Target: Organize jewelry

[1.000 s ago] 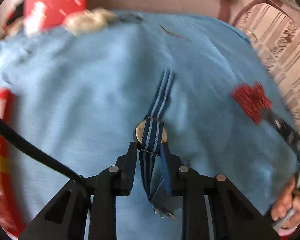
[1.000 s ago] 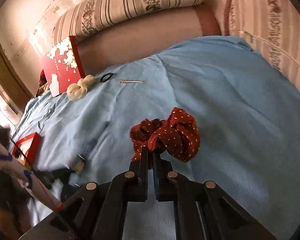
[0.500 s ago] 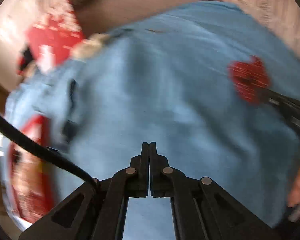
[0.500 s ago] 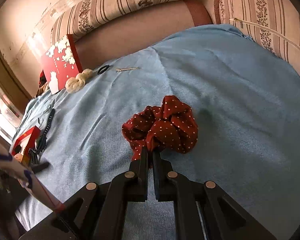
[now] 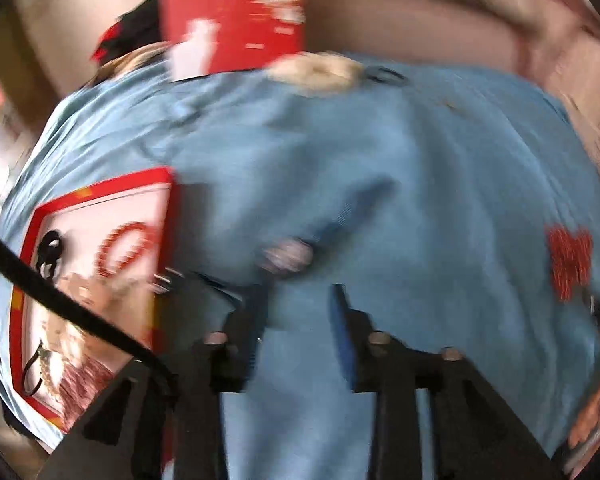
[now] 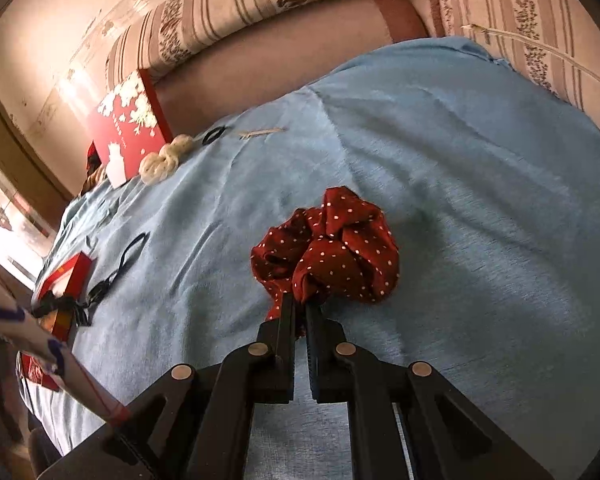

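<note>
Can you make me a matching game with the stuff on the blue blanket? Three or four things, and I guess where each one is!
Things:
1. scrunchie
2. white hair tie
3. red bead bracelet
4. left tongs

Places or states:
A. lying inside the red-rimmed tray
B. open, with nothing between them
C. pinched in the right tongs
D. beside the red card at the far edge of the blanket

Pairs: 1-C, 2-D, 3-A, 4-B
</note>
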A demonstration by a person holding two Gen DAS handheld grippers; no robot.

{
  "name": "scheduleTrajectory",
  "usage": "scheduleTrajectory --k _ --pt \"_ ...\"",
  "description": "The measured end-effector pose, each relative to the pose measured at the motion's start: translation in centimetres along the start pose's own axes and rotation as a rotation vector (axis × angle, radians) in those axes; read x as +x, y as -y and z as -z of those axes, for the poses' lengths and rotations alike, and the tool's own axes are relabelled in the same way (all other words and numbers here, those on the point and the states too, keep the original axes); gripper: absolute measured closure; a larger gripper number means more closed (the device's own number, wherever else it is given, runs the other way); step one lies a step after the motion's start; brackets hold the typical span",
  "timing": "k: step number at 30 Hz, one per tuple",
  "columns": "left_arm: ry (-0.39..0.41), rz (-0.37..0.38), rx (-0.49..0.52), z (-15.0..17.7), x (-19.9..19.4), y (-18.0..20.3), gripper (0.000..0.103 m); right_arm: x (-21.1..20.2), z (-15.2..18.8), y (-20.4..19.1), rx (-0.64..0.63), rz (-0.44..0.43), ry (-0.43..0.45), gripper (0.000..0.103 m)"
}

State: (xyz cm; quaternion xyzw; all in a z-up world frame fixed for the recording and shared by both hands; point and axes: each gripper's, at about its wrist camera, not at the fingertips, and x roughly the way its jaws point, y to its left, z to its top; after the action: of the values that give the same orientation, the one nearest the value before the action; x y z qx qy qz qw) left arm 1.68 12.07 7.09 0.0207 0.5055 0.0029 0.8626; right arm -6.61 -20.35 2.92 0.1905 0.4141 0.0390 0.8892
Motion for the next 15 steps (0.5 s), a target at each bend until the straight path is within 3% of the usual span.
scheduleTrajectory --k 1,2,5,8,11,15 --pt "0.001 0.009 -0.022 -0.6 0.2 -1.2 0.048 0.3 0.1 -0.1 -0.004 -0.001 -0.010 0.097" --pt "-0.001 0.019 -0.029 -1.0 0.5 -2.0 0.044 0.5 0.2 -0.2 -0.007 -0.001 -0.017 0.097" --pt "-0.021 0.051 -0.004 -2.8 2.6 -3.2 0.043 1.4 0.3 -0.4 -0.011 0.015 -0.034 0.091" --pt "-0.094 0.115 0.008 -3.8 5.8 -3.2 0.042 2.2 0.2 -0.5 -0.014 0.028 -0.041 0.089" --pt "-0.168 0.157 0.000 -2.8 7.4 -1.8 0.042 2.4 0.1 -1.0 -0.043 0.052 -0.030 0.089" --pt "-0.192 0.140 0.009 -0.5 6.4 0.2 0.043 2.7 0.1 -1.6 -0.080 0.074 -0.026 0.087"
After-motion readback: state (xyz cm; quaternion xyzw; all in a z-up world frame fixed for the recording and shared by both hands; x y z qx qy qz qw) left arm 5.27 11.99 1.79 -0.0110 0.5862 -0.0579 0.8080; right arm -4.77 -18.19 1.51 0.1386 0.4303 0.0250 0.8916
